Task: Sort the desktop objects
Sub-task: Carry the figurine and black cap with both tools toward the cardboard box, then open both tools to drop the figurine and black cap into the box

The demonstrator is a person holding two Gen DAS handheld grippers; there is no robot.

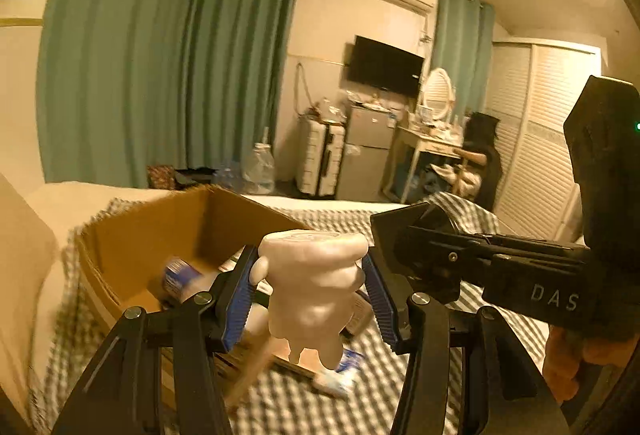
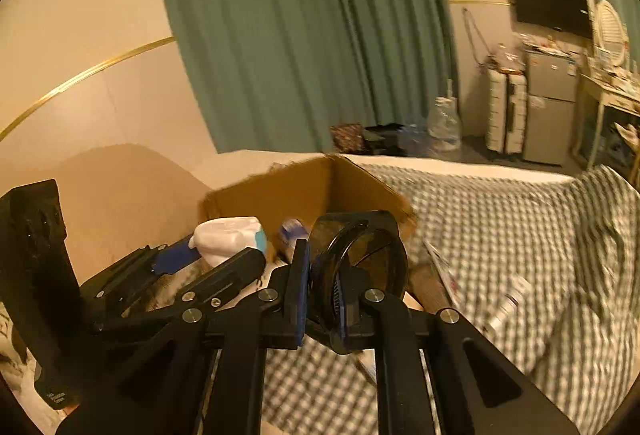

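Observation:
My left gripper [image 1: 310, 299] is shut on a pale, lumpy white figurine [image 1: 316, 287] and holds it above the near edge of an open cardboard box [image 1: 132, 235]. A blue-labelled tube [image 1: 176, 275] lies inside the box. My right gripper [image 2: 322, 291] is shut on a dark translucent round holder [image 2: 360, 259] and holds it just right of the box [image 2: 280, 191]. In the right wrist view the left gripper [image 2: 224, 251] with the white figurine [image 2: 228, 239] is at the left. In the left wrist view the right gripper's body [image 1: 500, 267] and its dark holder [image 1: 412, 235] are at the right.
The box stands on a green-checked cloth [image 2: 500, 235] over a bed. A small white and blue item [image 1: 340, 375] lies on the cloth below the figurine, and a white bottle [image 2: 512, 303] lies at right. Green curtains [image 1: 160, 55], a fridge [image 1: 364, 155] and a dresser stand behind.

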